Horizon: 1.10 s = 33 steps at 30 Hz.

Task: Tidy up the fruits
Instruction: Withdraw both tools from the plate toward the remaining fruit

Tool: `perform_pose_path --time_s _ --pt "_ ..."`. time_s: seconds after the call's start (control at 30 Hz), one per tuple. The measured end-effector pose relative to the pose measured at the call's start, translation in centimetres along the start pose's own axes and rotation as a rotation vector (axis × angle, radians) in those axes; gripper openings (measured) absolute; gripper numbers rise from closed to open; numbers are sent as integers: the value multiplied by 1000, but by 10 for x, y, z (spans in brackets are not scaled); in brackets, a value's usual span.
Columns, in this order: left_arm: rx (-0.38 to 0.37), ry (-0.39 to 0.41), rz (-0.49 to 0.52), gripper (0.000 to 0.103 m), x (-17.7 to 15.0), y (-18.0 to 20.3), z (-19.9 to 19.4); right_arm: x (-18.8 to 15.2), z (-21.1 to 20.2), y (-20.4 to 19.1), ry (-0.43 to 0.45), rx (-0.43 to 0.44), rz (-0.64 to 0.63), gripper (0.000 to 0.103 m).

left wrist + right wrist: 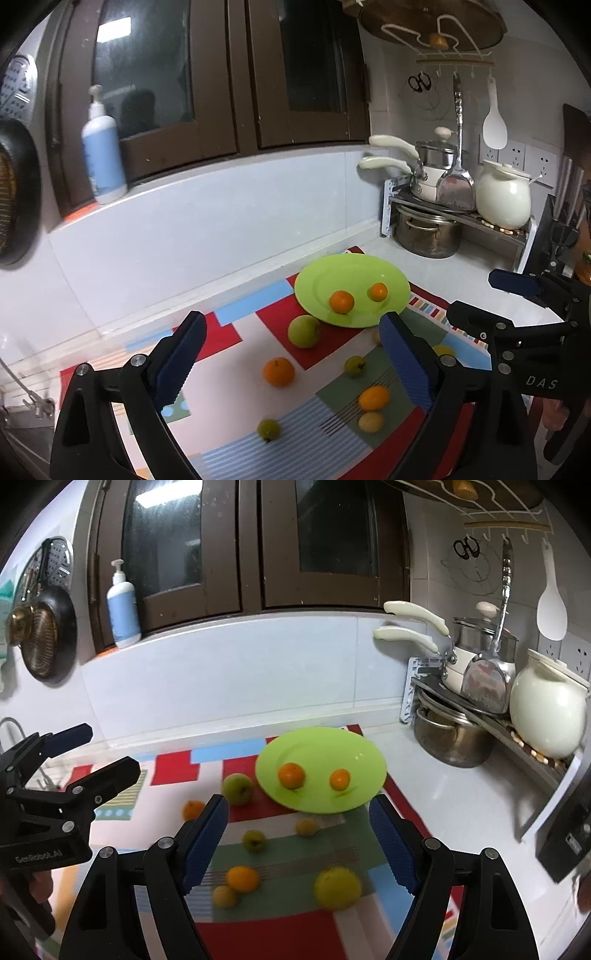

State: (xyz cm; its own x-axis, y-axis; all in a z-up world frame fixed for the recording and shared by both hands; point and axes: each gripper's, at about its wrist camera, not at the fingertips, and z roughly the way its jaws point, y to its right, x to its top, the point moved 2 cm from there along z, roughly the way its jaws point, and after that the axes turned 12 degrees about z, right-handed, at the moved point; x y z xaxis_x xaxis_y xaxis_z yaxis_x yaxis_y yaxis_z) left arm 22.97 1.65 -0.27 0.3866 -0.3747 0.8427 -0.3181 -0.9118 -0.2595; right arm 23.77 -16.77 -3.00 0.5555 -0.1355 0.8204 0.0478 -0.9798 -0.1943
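A green plate [354,269] [321,746] sits on a patterned mat [236,369] and carries two oranges [341,301] [377,291]. In front of it a green apple [303,331] [238,788], another orange [278,371], small green fruits [354,365] and yellow ones [371,421] [337,888] lie loose on the mat. My left gripper [293,321] [110,749] hovers above the loose fruit, open, with nothing between its blue pads. My right gripper [298,803] [476,291] hangs beside it to the right, also open and holding nothing.
A metal rack [480,716] with pots, a spatula and a white ceramic jar [546,716] fills the right corner. A pump bottle [103,158] stands on the window ledge. A pan [48,642] hangs on the left wall. A black box [569,834] sits at the right edge.
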Motion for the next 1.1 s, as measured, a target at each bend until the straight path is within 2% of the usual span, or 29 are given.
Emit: perform_pose_path --time_s 0.27,0.47,0.87,1.1 --pt "-3 20 7 98 -24 -18 -30 -26 -22 -27 24 2 35 79" --pt "-11 10 24 98 -48 -29 -37 -49 -30 -50 31 -18 32 79" --pt "-66 -70 49 98 -93 -35 -13 -85 -17 -75 -6 -76 13 79" --pt "-89 -106 81 97 -112 -32 12 -104 14 -73 -97 -82 36 79"
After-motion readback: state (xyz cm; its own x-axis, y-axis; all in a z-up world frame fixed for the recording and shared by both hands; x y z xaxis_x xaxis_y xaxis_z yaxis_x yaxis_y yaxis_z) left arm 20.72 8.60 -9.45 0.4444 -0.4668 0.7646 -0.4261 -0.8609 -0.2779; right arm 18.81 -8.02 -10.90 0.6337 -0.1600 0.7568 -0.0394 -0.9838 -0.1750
